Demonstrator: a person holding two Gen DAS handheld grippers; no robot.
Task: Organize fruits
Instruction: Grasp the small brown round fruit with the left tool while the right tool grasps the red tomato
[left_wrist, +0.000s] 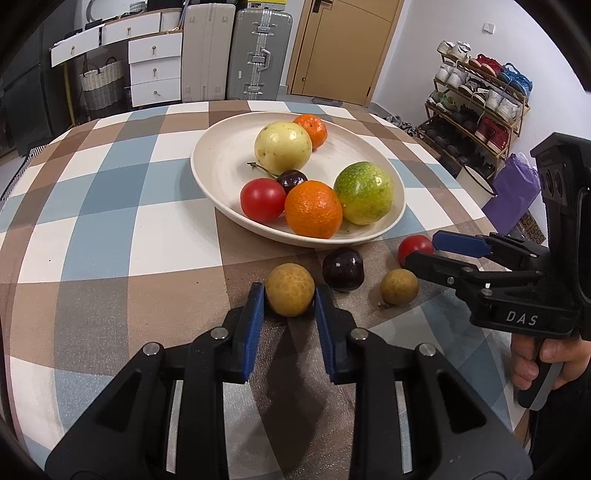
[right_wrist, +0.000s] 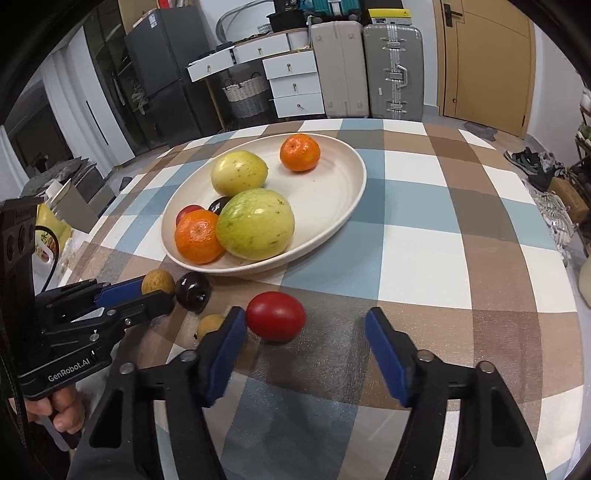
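In the left view, the left tool (left_wrist: 290, 295) is pinching a small brown fruit (left_wrist: 290, 289) on the checkered surface (left_wrist: 110, 229), just in front of the plate (left_wrist: 221, 166). In the right view, the right tool (right_wrist: 304, 341) is spreading wide, with a red tomato (right_wrist: 275, 320) sitting near its left finger.

A checked cloth (left_wrist: 110, 221) in blue, brown and white is spread over the bench. Behind it, white drawers (right_wrist: 291, 81), a woven basket (right_wrist: 245, 96), two suitcases (left_wrist: 236, 51) and a wooden door (left_wrist: 343, 48) are seen against white walls. A fridge (right_wrist: 166, 74) stands left; a shoe rack (left_wrist: 476, 99) right.
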